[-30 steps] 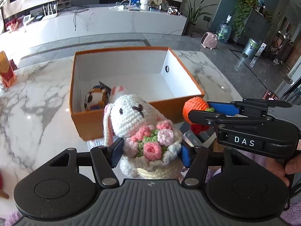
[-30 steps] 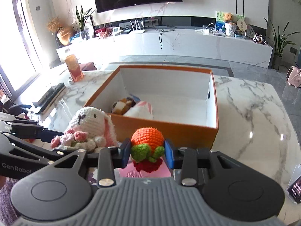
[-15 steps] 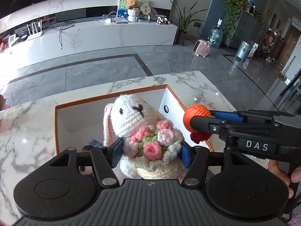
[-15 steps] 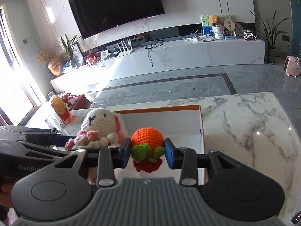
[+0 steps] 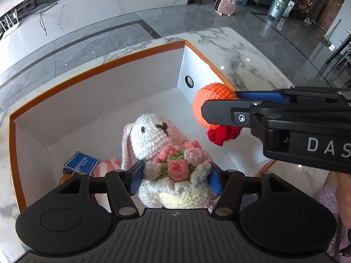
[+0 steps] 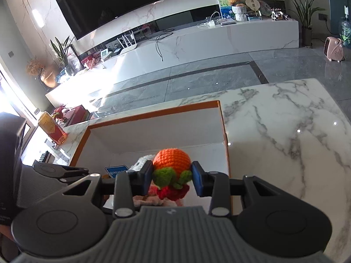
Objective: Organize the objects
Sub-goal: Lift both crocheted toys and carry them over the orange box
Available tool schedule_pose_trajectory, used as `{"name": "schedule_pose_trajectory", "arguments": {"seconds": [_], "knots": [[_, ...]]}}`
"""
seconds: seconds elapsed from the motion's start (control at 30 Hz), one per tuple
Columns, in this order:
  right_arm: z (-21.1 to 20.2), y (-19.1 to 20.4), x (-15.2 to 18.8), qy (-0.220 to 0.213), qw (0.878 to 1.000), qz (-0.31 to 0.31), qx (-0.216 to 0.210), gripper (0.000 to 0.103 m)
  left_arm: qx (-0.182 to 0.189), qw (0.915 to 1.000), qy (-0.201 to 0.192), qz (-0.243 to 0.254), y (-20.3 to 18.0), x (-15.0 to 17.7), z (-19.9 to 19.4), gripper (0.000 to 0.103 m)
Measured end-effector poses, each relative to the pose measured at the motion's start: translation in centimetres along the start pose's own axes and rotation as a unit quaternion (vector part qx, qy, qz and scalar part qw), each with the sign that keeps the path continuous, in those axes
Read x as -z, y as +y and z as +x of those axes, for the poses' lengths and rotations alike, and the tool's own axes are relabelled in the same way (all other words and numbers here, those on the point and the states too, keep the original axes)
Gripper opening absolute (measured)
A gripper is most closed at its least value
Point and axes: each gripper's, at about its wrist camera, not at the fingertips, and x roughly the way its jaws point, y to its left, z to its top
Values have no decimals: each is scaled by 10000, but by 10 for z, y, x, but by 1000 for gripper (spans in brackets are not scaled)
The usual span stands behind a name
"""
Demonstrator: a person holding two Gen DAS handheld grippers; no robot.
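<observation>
Both toys now moved over box (image 5: 96, 70) | L gripper (image 5: 175, 176) clamped on bunny (image 5: 166, 153) | R gripper (image 6: 173, 178) clamped on orange toy (image 6: 172, 159)

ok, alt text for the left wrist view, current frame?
The left gripper holds a white crocheted bunny with a pink rose bouquet over an open orange cardboard box with a white interior. At right, the right gripper clamps an orange crocheted fruit with red trim over the same box, on a white marble table.
</observation>
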Motion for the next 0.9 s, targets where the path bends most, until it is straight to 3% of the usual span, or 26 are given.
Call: {"name": "schedule_pose_trajectory", "arguments": {"seconds": [0.27, 0.53, 0.77, 0.87, 0.9], "knots": [[28, 1, 3, 348, 9994, -23, -75, 40, -97, 9992, 202, 344, -4, 7, 15, 72], [45, 2, 8, 572, 9983, -49, 129, 40, 250, 9996, 97, -65, 16, 16, 19, 78], [53, 6, 9, 661, 9973, -218, 236, 40, 253, 9996, -64, -58, 22, 29, -12, 82], [53, 8, 9, 654, 9969, -292, 317, 40, 256, 9995, -122, -149, 26, 32, -25, 67], [53, 8, 9, 651, 9969, -290, 321, 40, 261, 9993, -113, -221, 27, 32, -25, 56]]}}
